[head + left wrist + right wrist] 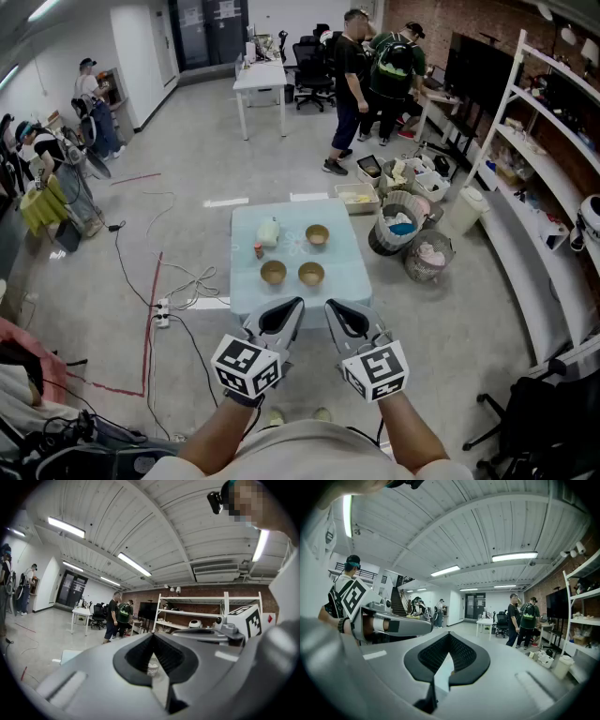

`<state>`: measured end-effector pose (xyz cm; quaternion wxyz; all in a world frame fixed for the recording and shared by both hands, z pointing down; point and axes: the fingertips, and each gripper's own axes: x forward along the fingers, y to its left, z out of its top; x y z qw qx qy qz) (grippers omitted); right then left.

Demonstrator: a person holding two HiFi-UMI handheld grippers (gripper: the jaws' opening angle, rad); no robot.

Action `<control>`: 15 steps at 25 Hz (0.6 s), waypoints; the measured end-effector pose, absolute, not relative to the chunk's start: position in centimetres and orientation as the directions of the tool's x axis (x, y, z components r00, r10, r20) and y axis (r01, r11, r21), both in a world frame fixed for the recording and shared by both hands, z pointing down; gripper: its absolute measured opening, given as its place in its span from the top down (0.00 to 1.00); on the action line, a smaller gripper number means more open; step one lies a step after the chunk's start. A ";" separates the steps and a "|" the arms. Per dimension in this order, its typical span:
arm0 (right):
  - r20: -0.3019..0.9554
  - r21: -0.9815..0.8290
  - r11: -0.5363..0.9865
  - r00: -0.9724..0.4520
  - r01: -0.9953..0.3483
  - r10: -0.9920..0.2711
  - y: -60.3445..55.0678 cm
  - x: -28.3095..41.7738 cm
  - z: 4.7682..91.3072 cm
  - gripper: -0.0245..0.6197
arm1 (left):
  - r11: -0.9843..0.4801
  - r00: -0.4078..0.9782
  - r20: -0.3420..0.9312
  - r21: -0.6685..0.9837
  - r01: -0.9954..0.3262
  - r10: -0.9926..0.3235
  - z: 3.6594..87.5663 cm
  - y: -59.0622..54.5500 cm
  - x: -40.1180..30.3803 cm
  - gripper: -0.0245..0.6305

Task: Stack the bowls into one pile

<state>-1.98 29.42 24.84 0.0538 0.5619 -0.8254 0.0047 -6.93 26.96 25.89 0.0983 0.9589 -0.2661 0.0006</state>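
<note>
Three tan bowls stand apart on a small pale-blue table [349,281]: one at the back right [317,234], one at the front left [273,273], one at the front right [310,274]. Both grippers are held side by side just short of the table's near edge, above the floor. My left gripper [287,313] and right gripper [337,315] are both shut with nothing in them. The left gripper view shows the left gripper [152,641] aimed across the room with its jaws together; the right gripper [449,639] does the same in its own view. Neither gripper view shows a bowl.
A white jug [269,232] and a small red-topped bottle [259,250] share the table's left half. Wire baskets [427,255] and bins [401,223] crowd its right side. Cables and a power strip [161,312] lie on the floor to the left. Shelving [534,178] lines the right wall; people stand at the back.
</note>
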 end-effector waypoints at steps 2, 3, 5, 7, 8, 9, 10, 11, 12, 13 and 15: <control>0.092 0.052 0.368 -0.363 -0.928 -0.927 29.3 -1.9 24.7 0.95 | -0.839 0.858 0.052 0.187 -0.511 -0.511 25.7 26.8 -6.8 0.95; 0.092 0.052 0.369 -0.363 -0.928 -0.927 29.2 -1.8 24.6 0.95 | -0.838 0.857 0.051 0.187 -0.512 -0.512 25.6 26.7 -6.8 0.95; 0.093 0.052 0.372 -0.366 -0.927 -0.926 29.1 -1.7 24.5 0.95 | -0.837 0.856 0.051 0.189 -0.514 -0.514 25.5 26.6 -6.7 0.95; 0.093 0.053 0.376 -0.370 -0.925 -0.924 29.1 -1.7 24.5 0.95 | -0.836 0.856 0.051 0.190 -0.515 -0.515 25.4 26.6 -6.6 0.95; 0.093 0.053 0.378 -0.372 -0.924 -0.924 29.1 -1.8 24.5 0.95 | -0.836 0.856 0.051 0.190 -0.514 -0.515 25.4 26.7 -6.5 0.95; 0.093 0.054 0.379 -0.374 -0.924 -0.923 29.2 -1.8 24.6 0.95 | -0.837 0.856 0.051 0.190 -0.513 -0.514 25.5 26.8 -6.5 0.95; 0.092 0.052 0.380 -0.375 -0.923 -0.923 29.3 -1.9 24.7 0.95 | -0.837 0.857 0.051 0.190 -0.513 -0.513 25.6 26.9 -6.5 0.95; 0.091 0.049 0.382 -0.376 -0.923 -0.922 29.3 -1.9 24.8 0.95 | -0.837 0.857 0.051 0.190 -0.512 -0.513 25.7 26.9 -6.5 0.95; 0.090 0.044 0.384 -0.379 -0.922 -0.921 29.4 -1.9 24.8 0.95 | -0.837 0.857 0.053 0.190 -0.513 -0.513 25.8 26.9 -6.5 0.95; 0.088 0.038 0.387 -0.383 -0.921 -0.920 29.4 -1.8 24.9 0.95 | -0.836 0.856 0.055 0.190 -0.514 -0.514 25.9 26.9 -6.5 0.95; 0.086 0.029 0.389 -0.386 -0.921 -0.919 29.6 -1.6 25.1 0.95 | -0.833 0.853 0.060 0.192 -0.519 -0.518 26.3 27.0 -6.5 0.95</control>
